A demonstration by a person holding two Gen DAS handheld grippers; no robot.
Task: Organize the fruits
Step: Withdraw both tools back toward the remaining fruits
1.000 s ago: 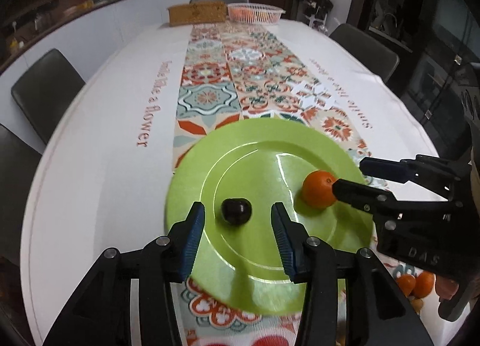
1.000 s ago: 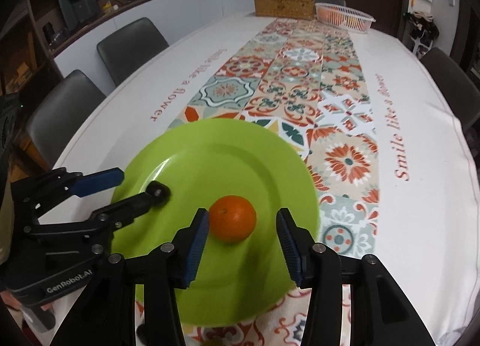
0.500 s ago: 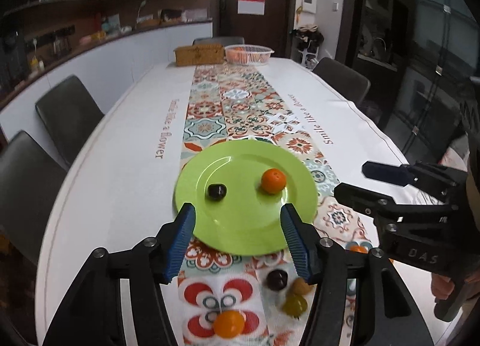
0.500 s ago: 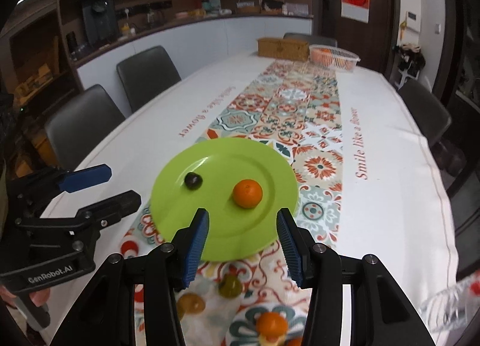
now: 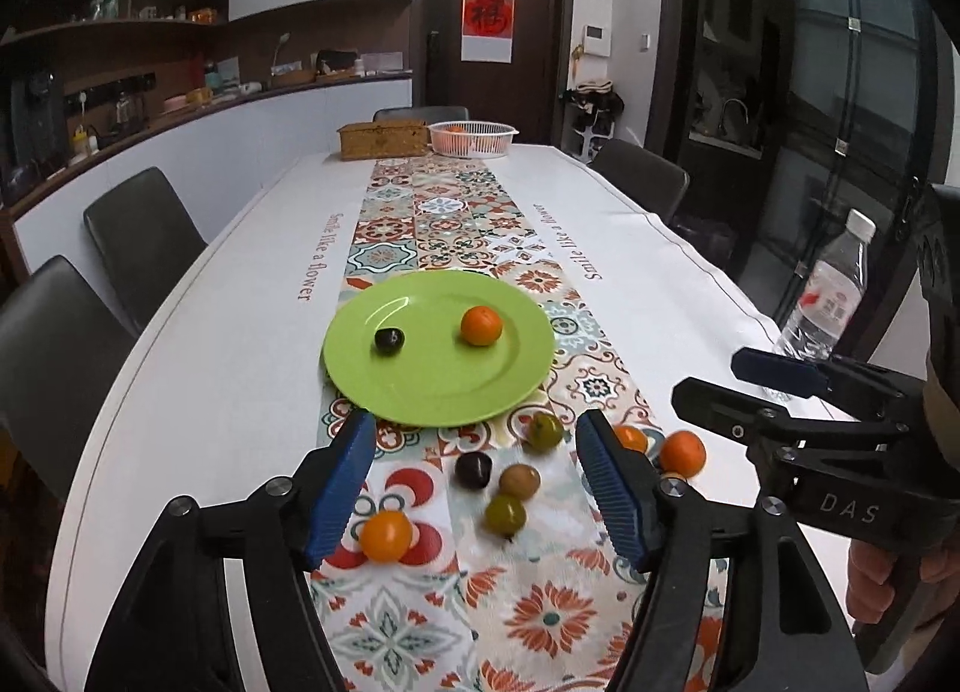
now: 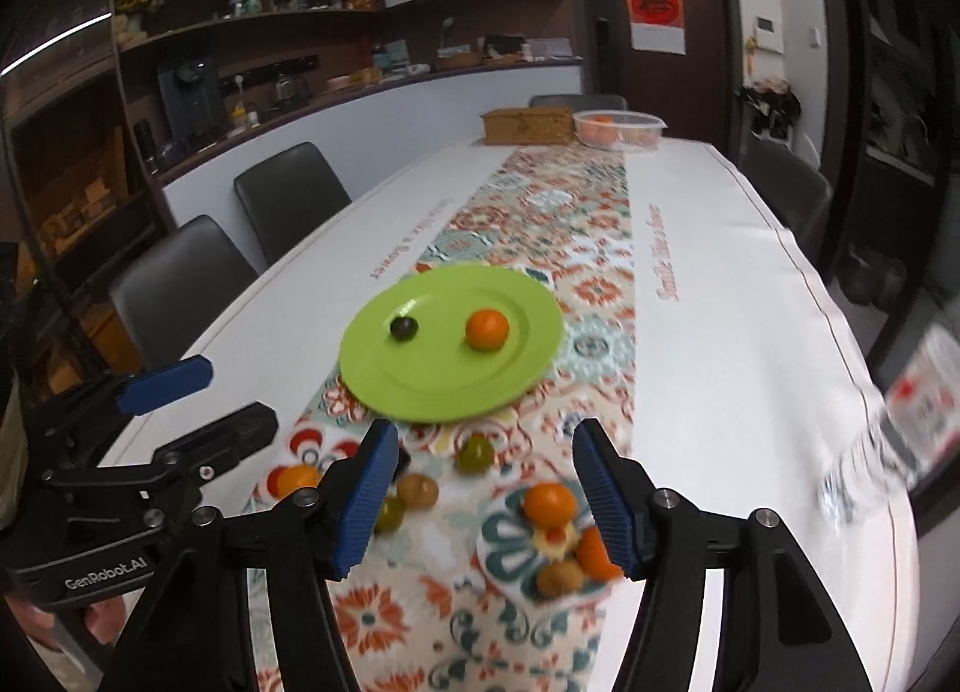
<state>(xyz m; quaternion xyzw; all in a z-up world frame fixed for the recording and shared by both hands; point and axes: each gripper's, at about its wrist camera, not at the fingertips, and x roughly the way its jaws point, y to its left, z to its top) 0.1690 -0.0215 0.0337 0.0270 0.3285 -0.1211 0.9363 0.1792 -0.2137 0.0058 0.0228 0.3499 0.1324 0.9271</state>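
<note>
the green plate (image 5: 438, 386) is located on the patterned table runner (image 5: 420, 620), beyond both grippers. an orange (image 5: 481, 325) and a dark round fruit (image 5: 389, 340) are seated on it, well apart. loose fruits (image 5: 510, 479) are scattered on the runner between plate and grippers. the left gripper (image 5: 480, 488) and right gripper (image 6: 486, 491) are spread wide and nothing is held. compared with one second ago, both grippers are withdrawn from the plate. the plate is smooth and glossy; ribbed blue pads (image 5: 339, 482) are fitted.
</note>
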